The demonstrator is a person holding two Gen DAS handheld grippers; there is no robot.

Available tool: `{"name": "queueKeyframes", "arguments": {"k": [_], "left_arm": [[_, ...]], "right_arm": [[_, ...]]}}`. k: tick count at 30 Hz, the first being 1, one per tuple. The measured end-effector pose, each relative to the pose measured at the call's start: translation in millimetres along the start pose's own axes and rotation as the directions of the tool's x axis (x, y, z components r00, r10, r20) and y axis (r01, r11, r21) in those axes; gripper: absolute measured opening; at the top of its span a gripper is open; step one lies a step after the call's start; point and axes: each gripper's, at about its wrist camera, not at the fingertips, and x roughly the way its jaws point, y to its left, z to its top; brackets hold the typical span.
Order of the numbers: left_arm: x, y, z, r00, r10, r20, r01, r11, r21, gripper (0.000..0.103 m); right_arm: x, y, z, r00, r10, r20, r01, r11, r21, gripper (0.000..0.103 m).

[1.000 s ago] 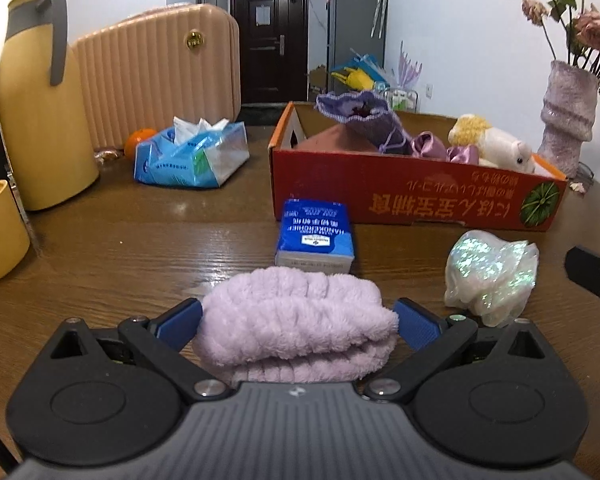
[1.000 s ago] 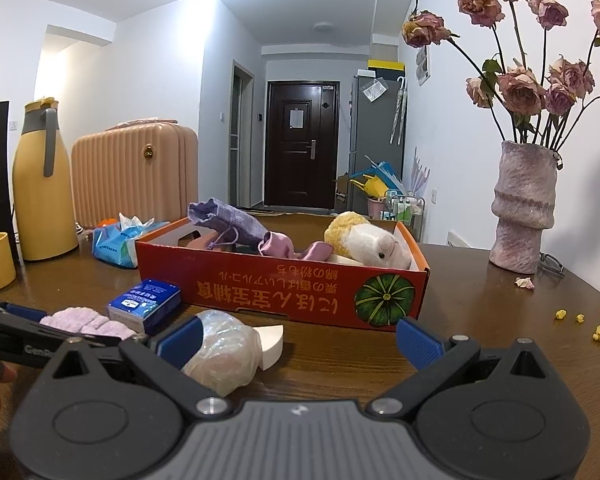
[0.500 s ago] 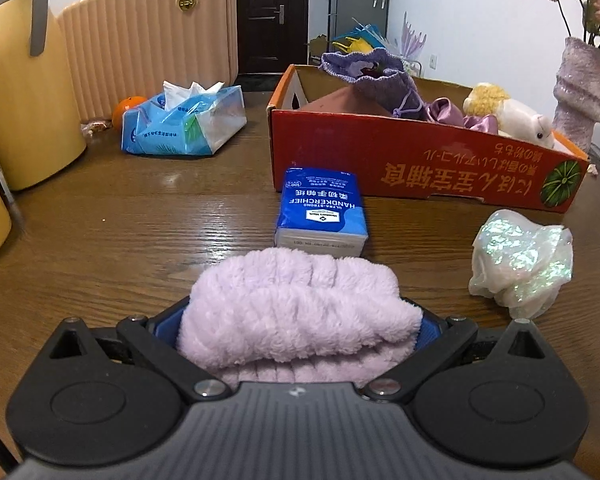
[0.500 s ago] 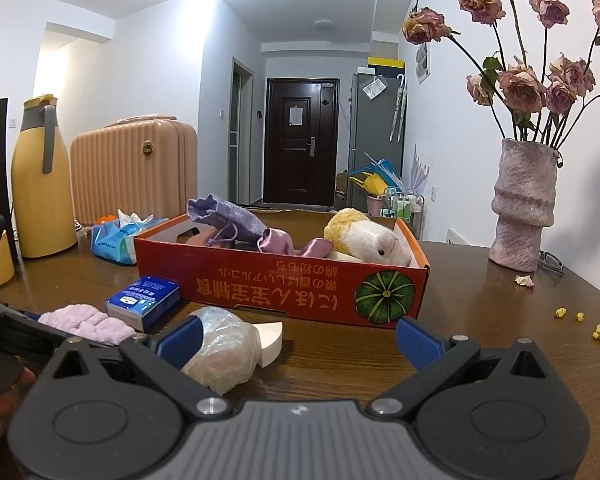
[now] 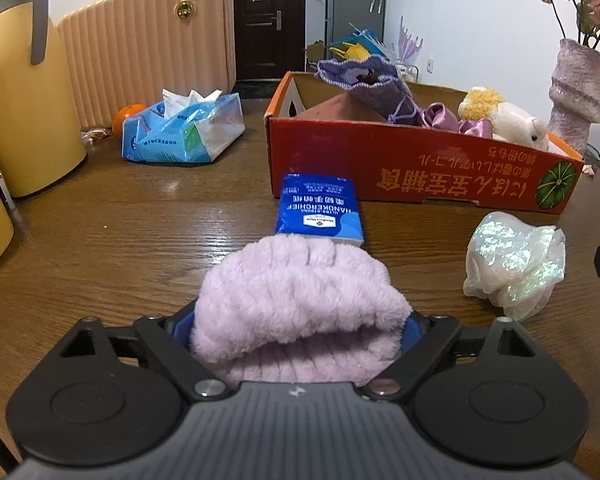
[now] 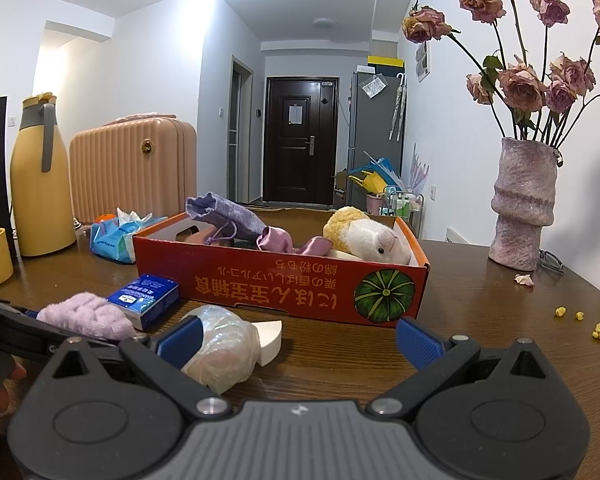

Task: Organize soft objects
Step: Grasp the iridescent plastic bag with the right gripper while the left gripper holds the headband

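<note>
My left gripper [image 5: 298,326] is shut on a fluffy lilac cloth [image 5: 300,312] and holds it just above the wooden table; the cloth also shows in the right wrist view [image 6: 86,316]. My right gripper [image 6: 298,338] is open and empty, low over the table, its left finger beside an iridescent white pouch [image 6: 222,350], which also shows in the left wrist view [image 5: 514,264]. The red cardboard box [image 5: 420,176] ahead holds a purple knit bag [image 5: 364,80], satin pieces and a white plush toy [image 5: 508,118].
A blue handkerchief pack [image 5: 320,210] lies in front of the box. A blue tissue pack [image 5: 184,130], an orange, a yellow jug [image 5: 18,88], a yellow cup and a peach suitcase stand at left. A vase of dried roses [image 6: 522,204] stands at right.
My left gripper closed on the lilac cloth and lifted it, tilting the view down and moving a little toward the box. My right gripper stayed still and open.
</note>
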Motion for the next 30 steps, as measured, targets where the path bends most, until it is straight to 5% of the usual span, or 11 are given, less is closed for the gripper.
{"name": "queueKeyframes", "arguments": {"k": [5, 10, 13, 30], "left_arm": [[-8, -1, 0, 0.999, 0.006, 0.034, -0.007, 1.0, 0.009, 0.077], [-26, 0, 2, 0.995, -0.019, 0.101, 0.018, 1.0, 0.008, 0.043], [-36, 1, 2, 0.99, -0.052, 0.13, 0.051, 0.999, 0.007, 0.032], [-62, 11, 8, 0.968, -0.076, 0.241, 0.084, 0.996, -0.021, 0.032]], "right_arm": [[1, 0, 0, 1.0, 0.0, -0.005, 0.0, 1.0, -0.002, 0.103], [2, 1, -1, 1.0, 0.003, -0.009, -0.003, 1.0, -0.004, 0.103], [2, 2, -1, 1.0, 0.009, -0.01, -0.01, 1.0, -0.009, 0.103], [26, 44, 2, 0.995, 0.08, -0.061, -0.085, 0.993, -0.078, 0.103]]}}
